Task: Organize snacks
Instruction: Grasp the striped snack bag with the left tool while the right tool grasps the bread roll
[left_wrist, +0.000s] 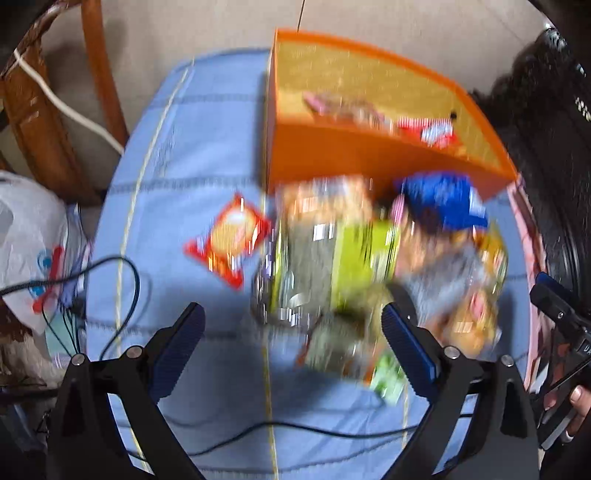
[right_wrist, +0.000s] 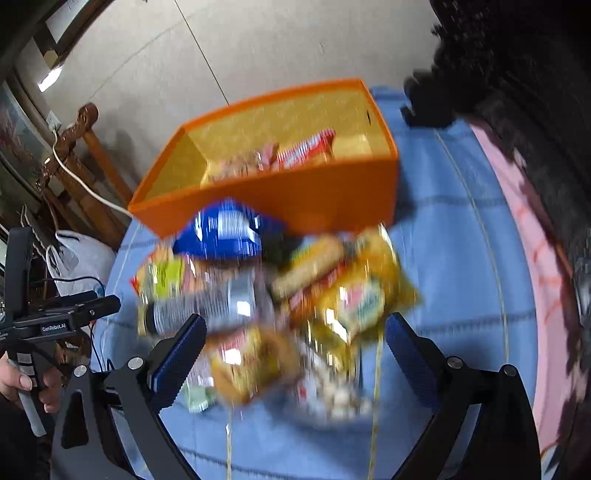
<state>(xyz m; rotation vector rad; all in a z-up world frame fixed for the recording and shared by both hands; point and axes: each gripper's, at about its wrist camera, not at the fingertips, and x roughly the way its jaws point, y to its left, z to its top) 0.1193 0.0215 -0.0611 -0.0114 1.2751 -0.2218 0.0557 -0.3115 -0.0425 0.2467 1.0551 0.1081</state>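
An orange bin (left_wrist: 332, 155) (right_wrist: 295, 195) stands on a blue cloth (left_wrist: 184, 166) (right_wrist: 461, 258); every place below is given relative to this bin. Both views are smeared by motion blur, so labels cannot be read.

Inside the bin lie a few packets: a red-and-white one (left_wrist: 436, 134) (right_wrist: 306, 149) toward the bin's right end, and pinkish ones (left_wrist: 332, 105) (right_wrist: 240, 166) beside it. How many are in there cannot be told.

Just in front of the bin's near wall sits a heap of snacks (left_wrist: 369, 266) (right_wrist: 280, 314) on the cloth. A blue bag (left_wrist: 439, 201) (right_wrist: 229, 236) lies against or just beside that wall, on top of the heap. Nearer the cameras are a green-and-yellow packet (left_wrist: 358, 258) (right_wrist: 166, 277), a clear bottle-like item (right_wrist: 210, 306) and a yellow packet (right_wrist: 362, 299). A red-and-orange packet (left_wrist: 231, 240) lies alone on the cloth, apart from the heap, in front of the bin's left corner.

The left gripper (left_wrist: 293, 325) hovers over the near edge of the heap, its 2 fingers spread wide with nothing between them. The right gripper (right_wrist: 295, 332) hangs over the heap too, fingers likewise spread wide and gripping nothing.

Black cables (left_wrist: 110, 295) trail across the cloth left of the heap. A white plastic bag (left_wrist: 29, 240) (right_wrist: 85, 254) and a wooden chair (left_wrist: 55, 110) (right_wrist: 85, 162) stand beyond the cloth, left of the bin.
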